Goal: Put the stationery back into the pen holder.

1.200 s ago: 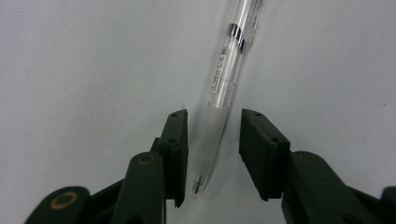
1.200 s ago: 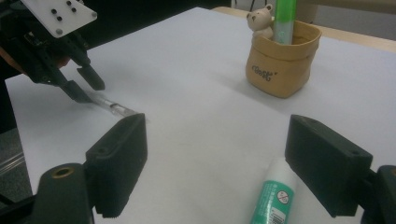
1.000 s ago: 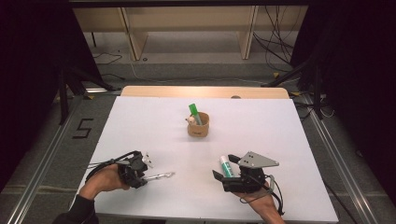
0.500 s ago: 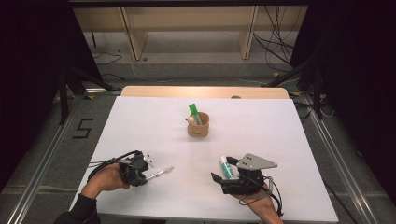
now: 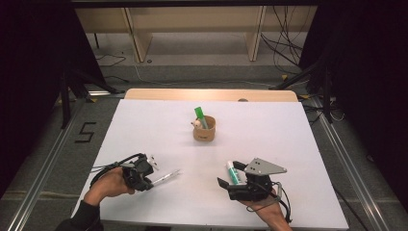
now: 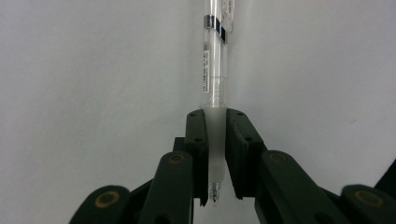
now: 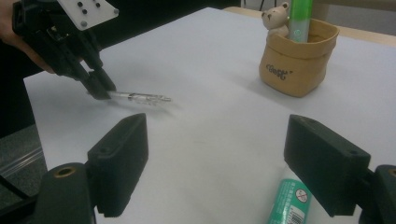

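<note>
- On the left, we are holding our left tool [image 5: 150,177] low over the white desk [image 5: 269,144]. Its jaws have just been closing, and in the left gripper view they are now pressing on the frosted grip end of the clear plastic ballpoint pen [image 6: 214,88], tip towards the camera.
- A second ago that pen was lying flat just ahead of the tool. Now its far end is tilting up and away from us in the high view, so we are judging the pick-up as made and the carry as the step to come.
- At mid desk, well apart from both hands, the tan fabric pen pot [image 5: 204,131] is standing upright, with a green marker [image 5: 200,115] and a small bear figure [image 7: 275,18] sticking out of it. We are taking it as the likely place for the pen.
- On the right, our right tool [image 7: 224,154] is resting with jaws wide apart and nothing between the pads. A green and white tube [image 5: 234,172] is lying on the desk just beside it, untouched so far.
</note>
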Motion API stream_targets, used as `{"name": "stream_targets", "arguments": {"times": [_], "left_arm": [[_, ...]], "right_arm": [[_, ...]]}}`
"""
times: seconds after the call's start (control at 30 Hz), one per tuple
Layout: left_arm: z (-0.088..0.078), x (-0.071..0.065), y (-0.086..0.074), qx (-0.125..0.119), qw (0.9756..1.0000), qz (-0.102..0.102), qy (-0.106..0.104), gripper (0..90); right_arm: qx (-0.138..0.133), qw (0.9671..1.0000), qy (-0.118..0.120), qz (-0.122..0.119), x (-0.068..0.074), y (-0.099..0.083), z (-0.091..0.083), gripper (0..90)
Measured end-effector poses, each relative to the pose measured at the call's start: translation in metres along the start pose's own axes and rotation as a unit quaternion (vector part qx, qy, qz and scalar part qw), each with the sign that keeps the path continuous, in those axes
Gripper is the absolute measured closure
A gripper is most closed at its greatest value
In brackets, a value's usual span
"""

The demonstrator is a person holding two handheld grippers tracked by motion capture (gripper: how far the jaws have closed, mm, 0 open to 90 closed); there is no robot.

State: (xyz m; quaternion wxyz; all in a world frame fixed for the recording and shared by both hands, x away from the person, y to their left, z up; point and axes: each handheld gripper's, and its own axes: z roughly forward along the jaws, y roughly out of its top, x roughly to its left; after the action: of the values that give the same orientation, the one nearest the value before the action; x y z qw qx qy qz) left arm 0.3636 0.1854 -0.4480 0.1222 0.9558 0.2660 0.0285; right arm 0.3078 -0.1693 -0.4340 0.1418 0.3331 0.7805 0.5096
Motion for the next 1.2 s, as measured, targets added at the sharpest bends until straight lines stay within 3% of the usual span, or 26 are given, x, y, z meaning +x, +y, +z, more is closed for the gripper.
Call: {"name": "stream_targets", "arguments": {"times": [0.27, 0.7, 0.8, 0.97, 1.2], "left_arm": [[-0.005, -0.012, 0.009, -0.012, 0.9996, 0.013, -0.021, 79.6], [-0.008, -0.031, 0.028, -0.005, 0.998, 0.047, -0.041, 79.6], [-0.009, -0.035, 0.034, -0.008, 0.9977, 0.05, -0.044, 79.6], [-0.011, -0.043, 0.043, -0.013, 0.9964, 0.072, -0.043, 79.6], [-0.006, -0.049, 0.054, -0.004, 0.9952, 0.084, -0.05, 79.6]], "right_arm": [[-0.001, 0.9999, 0.0, -0.016, 0.007, 0.002, 0.002, 22.7], [0.011, 0.9974, 0.007, -0.071, 0.028, 0.005, 0.008, 22.6], [0.013, 0.9963, 0.007, -0.085, 0.033, 0.005, 0.01, 22.7], [0.02, 0.9944, 0.012, -0.103, 0.041, 0.004, 0.015, 22.8], [0.032, 0.9892, 0.015, -0.142, 0.056, 0.003, 0.024, 22.8]]}}
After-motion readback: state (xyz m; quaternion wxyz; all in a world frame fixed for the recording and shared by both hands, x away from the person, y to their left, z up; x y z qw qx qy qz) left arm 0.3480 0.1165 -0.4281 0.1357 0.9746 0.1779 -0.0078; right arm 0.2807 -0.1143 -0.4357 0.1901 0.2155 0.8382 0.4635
